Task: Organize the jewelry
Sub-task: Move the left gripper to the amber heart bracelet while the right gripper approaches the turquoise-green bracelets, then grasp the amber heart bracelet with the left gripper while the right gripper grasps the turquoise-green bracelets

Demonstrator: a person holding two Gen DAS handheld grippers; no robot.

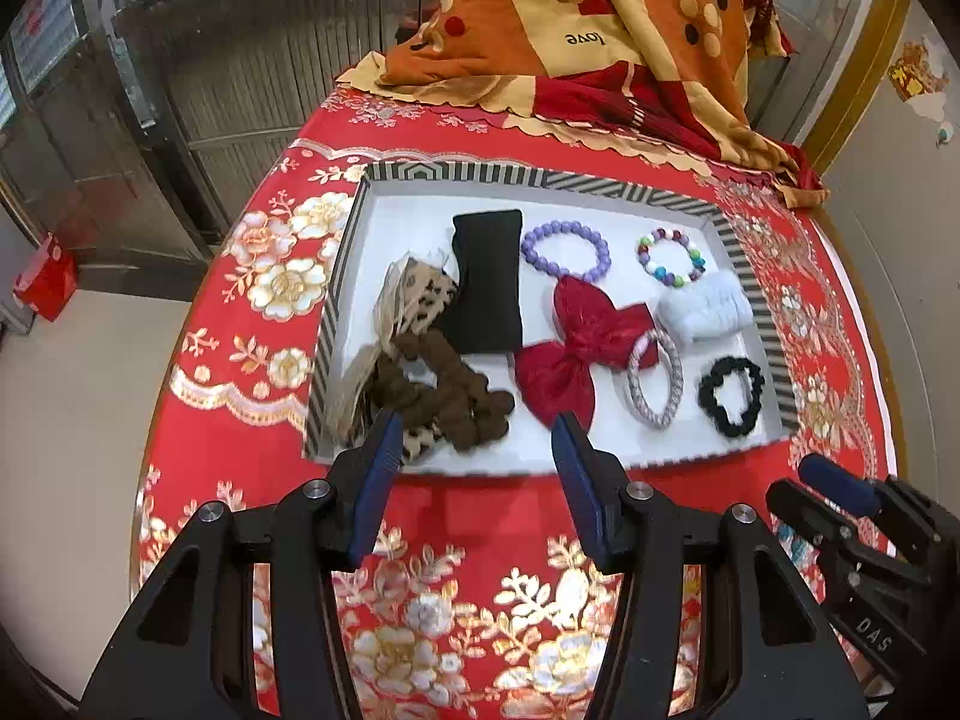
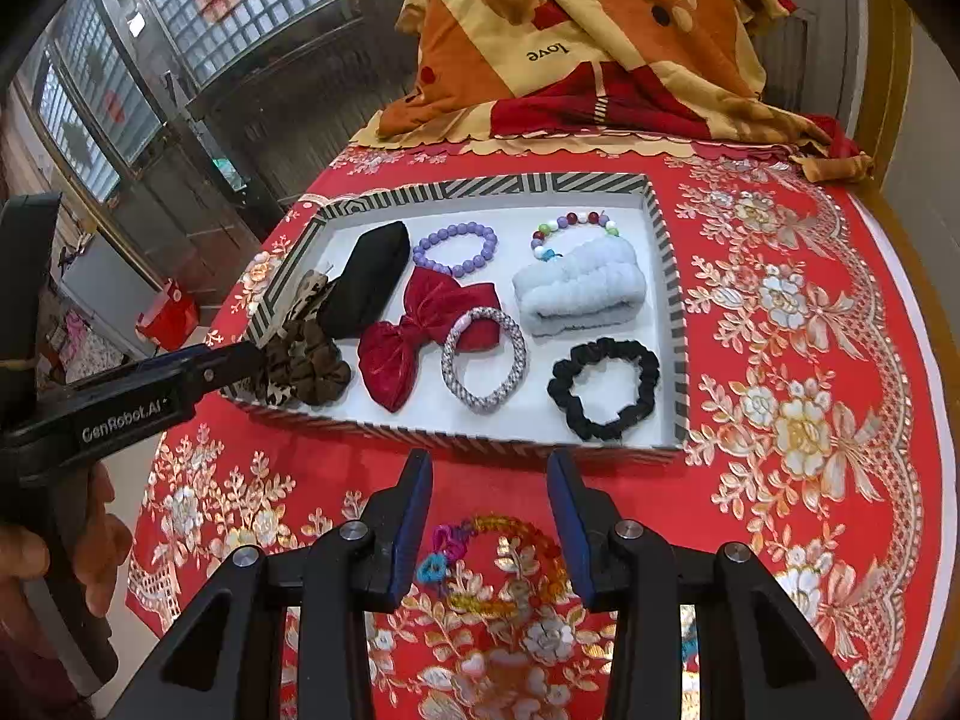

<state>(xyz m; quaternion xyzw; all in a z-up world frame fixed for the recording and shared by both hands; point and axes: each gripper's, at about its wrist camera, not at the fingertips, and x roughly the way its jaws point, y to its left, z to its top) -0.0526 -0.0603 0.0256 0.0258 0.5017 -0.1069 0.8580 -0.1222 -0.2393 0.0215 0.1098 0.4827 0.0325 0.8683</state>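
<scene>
Red tablecloth [image 2: 780,312] bears striped tray [image 2: 663,228] holding bracelets, scrunchies, bow [image 2: 420,339].

The scene is viewed from two fisheye cameras, each mounted behind a tool and aimed forward along its fingers, tilted down at the red-clothed tabletop [image 1: 198,360]. In the left wrist view, the left tool [image 1: 474,441] is seen low in frame, close to the near rim of the striped tray [image 1: 744,276], which lies just ahead. In the right wrist view, the right tool [image 2: 489,480] is held slightly farther back, with the tray ahead and a beaded bracelet [image 2: 510,564] directly beneath. The tray, the tabletop and the folded blanket [image 2: 600,30] beyond are shared by both views, and each tool is caught at the other view's edge.
</scene>
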